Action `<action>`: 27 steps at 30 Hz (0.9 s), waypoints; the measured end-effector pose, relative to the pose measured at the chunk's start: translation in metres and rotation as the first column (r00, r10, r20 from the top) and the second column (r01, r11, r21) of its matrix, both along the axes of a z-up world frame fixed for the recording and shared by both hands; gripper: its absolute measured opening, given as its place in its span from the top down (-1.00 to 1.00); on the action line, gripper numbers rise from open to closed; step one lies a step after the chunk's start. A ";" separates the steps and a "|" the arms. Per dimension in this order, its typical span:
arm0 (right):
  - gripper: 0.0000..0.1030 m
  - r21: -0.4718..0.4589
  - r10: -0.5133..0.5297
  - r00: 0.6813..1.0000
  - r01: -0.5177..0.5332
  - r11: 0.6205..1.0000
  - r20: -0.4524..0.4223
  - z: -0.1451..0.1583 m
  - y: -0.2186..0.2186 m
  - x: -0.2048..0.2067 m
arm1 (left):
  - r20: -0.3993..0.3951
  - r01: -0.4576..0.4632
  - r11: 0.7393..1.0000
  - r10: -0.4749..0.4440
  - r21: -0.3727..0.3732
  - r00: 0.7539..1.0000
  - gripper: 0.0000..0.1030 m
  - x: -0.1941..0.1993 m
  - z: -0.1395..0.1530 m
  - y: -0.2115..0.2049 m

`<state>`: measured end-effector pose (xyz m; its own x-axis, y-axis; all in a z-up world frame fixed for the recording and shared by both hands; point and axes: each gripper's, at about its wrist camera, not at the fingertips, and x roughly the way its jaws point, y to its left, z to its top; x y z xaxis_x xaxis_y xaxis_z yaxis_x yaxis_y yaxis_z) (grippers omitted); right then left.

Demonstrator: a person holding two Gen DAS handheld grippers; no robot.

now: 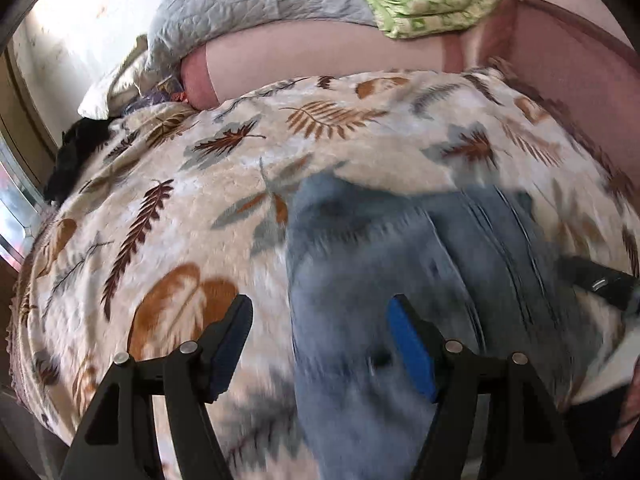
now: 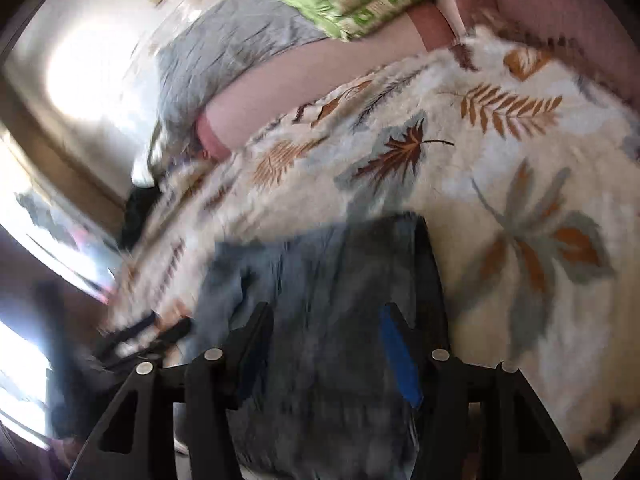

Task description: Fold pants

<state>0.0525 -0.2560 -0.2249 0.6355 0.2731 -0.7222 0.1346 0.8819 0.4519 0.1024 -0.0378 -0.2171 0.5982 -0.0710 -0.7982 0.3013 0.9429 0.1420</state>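
Note:
Blue denim pants (image 1: 392,248) lie on a leaf-print blanket (image 1: 168,208), blurred by motion. My left gripper (image 1: 320,316) hovers over the left edge of the pants, open. Its left finger (image 1: 234,328) is over the blanket, and its blue-padded right finger (image 1: 408,340) is over the denim. In the right wrist view the pants (image 2: 320,272) fill the space under my right gripper (image 2: 326,320). Its jaws stand apart and neither pad visibly presses on the cloth. The right gripper (image 1: 600,284) also shows at the right edge of the left wrist view.
A grey quilted cover (image 1: 248,4) and a green patterned cloth (image 1: 424,0) lie at the far side, on a pink sheet (image 1: 320,52). Dark clothing (image 1: 76,152) sits at the blanket's left edge near a bright window (image 2: 80,64). A blurred black object (image 2: 152,336) is at the lower left.

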 end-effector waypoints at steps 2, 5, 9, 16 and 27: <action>-0.17 -0.030 0.057 0.992 -0.060 0.998 -0.110 -0.018 0.012 -0.006 | -0.051 0.026 0.998 -0.023 0.060 0.998 -0.45 -0.013 -0.024 -0.005; -0.16 -0.138 0.073 0.991 -0.088 0.987 -0.110 -0.016 0.029 -0.023 | -0.043 0.006 0.998 -0.003 0.059 0.999 -0.45 -0.024 -0.023 0.000; -0.16 -0.113 0.090 0.996 -0.089 0.990 0.001 0.022 0.025 -0.049 | 0.083 0.008 0.999 -0.011 0.036 0.996 -0.45 -0.041 0.029 0.005; -0.30 -0.135 0.047 0.977 -0.019 0.991 0.210 0.091 0.022 -0.086 | 0.272 0.010 1.000 -0.004 -0.020 0.962 -0.47 -0.075 0.102 0.015; -0.39 -0.133 0.053 0.956 -0.015 0.991 0.287 0.135 0.034 -0.103 | 0.331 0.004 0.999 0.014 -0.053 0.944 -0.51 -0.096 0.135 0.033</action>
<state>-0.0503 -0.2219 -0.0903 0.8145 0.2157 -0.5386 -0.0162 0.9364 0.3505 0.0069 -0.0052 -0.0817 0.8284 -0.1038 -0.5504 0.2412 0.9530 0.1832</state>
